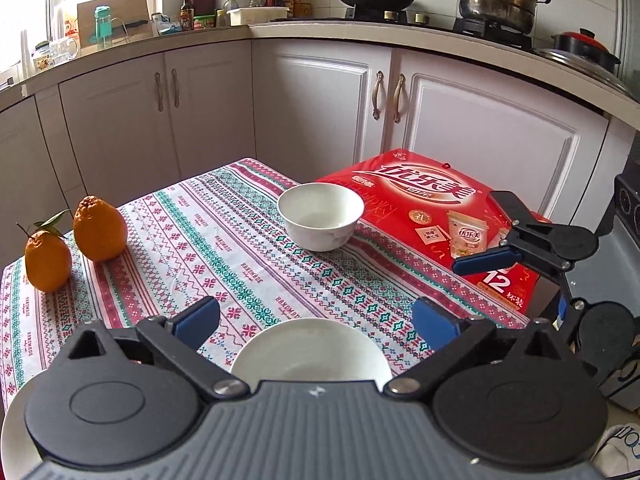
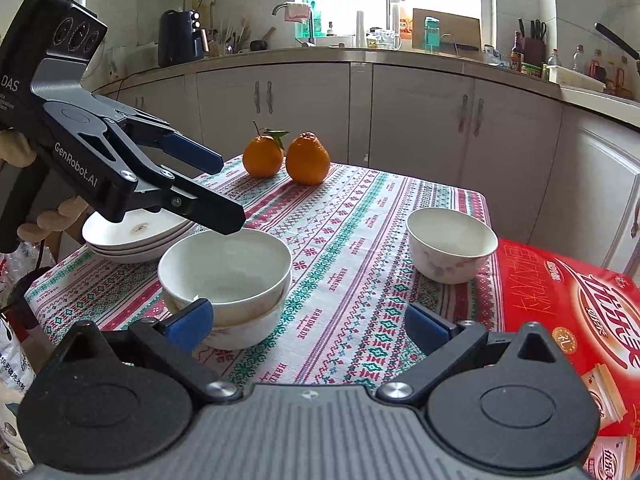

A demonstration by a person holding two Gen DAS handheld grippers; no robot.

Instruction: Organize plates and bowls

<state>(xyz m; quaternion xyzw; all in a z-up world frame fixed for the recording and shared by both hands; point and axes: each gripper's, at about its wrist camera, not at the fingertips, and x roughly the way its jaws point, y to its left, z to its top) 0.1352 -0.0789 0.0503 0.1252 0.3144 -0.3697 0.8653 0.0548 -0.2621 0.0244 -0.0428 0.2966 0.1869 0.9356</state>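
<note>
Two white bowls stand nested [image 2: 228, 280] on the patterned tablecloth [image 2: 360, 240]; the top one shows just under my left gripper [image 1: 312, 354]. A single white bowl [image 2: 450, 242] stands near the table's far edge, also in the left wrist view [image 1: 320, 214]. A stack of white plates [image 2: 136, 236] sits at the left corner. My left gripper [image 1: 316, 318] is open and empty above the nested bowls; it shows in the right wrist view [image 2: 224, 192]. My right gripper [image 2: 308, 326] is open and empty, right of the nested bowls; it shows in the left wrist view [image 1: 476, 232].
Two oranges [image 2: 286, 156] stand at the table's far end. A red carton [image 1: 436, 216] lies beside the table next to the single bowl. White kitchen cabinets [image 1: 320, 100] and a cluttered counter run behind.
</note>
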